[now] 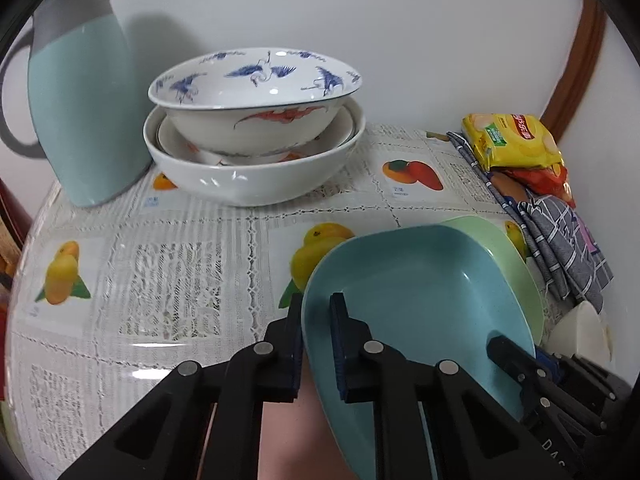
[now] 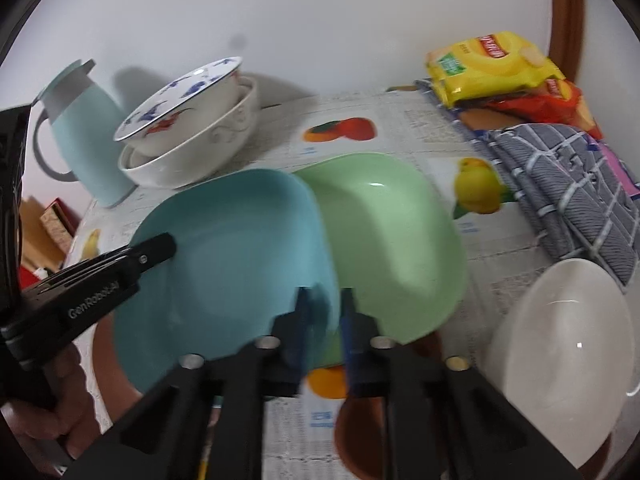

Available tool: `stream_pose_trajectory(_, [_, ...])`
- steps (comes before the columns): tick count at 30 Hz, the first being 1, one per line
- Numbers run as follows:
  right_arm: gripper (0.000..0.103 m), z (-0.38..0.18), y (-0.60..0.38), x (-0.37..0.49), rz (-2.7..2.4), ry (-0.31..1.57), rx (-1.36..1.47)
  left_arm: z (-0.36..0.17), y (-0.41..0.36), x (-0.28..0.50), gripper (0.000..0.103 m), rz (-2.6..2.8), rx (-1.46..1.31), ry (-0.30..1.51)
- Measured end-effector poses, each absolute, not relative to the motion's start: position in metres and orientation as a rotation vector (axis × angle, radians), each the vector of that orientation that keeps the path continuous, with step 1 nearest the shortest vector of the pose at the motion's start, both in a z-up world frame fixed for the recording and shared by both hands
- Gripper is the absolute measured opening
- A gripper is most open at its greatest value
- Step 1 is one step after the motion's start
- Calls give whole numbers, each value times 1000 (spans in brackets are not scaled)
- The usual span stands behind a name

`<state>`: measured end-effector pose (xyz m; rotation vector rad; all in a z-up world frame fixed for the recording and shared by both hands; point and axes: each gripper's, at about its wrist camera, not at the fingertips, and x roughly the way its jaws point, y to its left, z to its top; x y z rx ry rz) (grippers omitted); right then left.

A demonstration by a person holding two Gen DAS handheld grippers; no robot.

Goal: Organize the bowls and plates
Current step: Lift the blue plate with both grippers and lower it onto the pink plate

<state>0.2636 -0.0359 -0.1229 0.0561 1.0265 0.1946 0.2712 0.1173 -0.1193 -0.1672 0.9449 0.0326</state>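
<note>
Table (image 1: 168, 248): lace cloth with fruit prints under a clear cover, against a white wall. Back left, a pale blue jug (image 1: 80, 92); beside it a stack of white bowls (image 1: 256, 168), the top one crane-patterned and tilted.

Blue plate (image 2: 228, 256): near edge of the table, its right part lying over the green plate (image 2: 392, 236). It appears tipped up off the cloth on its left side, in the left wrist view. Both plates are rounded squares, so no marked long axis.

White bowl (image 2: 560, 356): near right, cut off by the frame edge; a brown dish below it is only partly visible.

Grey checked cloth (image 2: 560, 184) and yellow snack packet (image 2: 488, 68): far right, clear of the work.

Left gripper (image 1: 316, 340): jaws nearly closed, pinching the blue plate's left rim, one finger inside and one outside.

Right gripper (image 2: 324, 320): jaws nearly closed on the blue plate's right rim, where it overlaps the green plate. Blur here; I cannot tell whether the green rim is caught too.

Judgement: both hands are equally near, at opposite rims, so a level two-handed lift looks feasible. The stack lies ahead and to the left.

Hidden: the underside of the plates and the contact between them.
</note>
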Motion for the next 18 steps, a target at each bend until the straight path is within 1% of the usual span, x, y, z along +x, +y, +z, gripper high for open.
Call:
stream_pose_trajectory(3, [12, -123, -33, 262, 183, 1017, 27, -119, 120, 270, 11, 26, -188, 950])
stream_pose_trajectory(9, [10, -116, -37, 258, 170, 997, 32, -109, 124, 259, 9, 8, -221, 933])
stream_pose_trajectory(18, [9, -89, -37, 239, 177, 954, 47, -87, 129, 233, 9, 7, -248, 899])
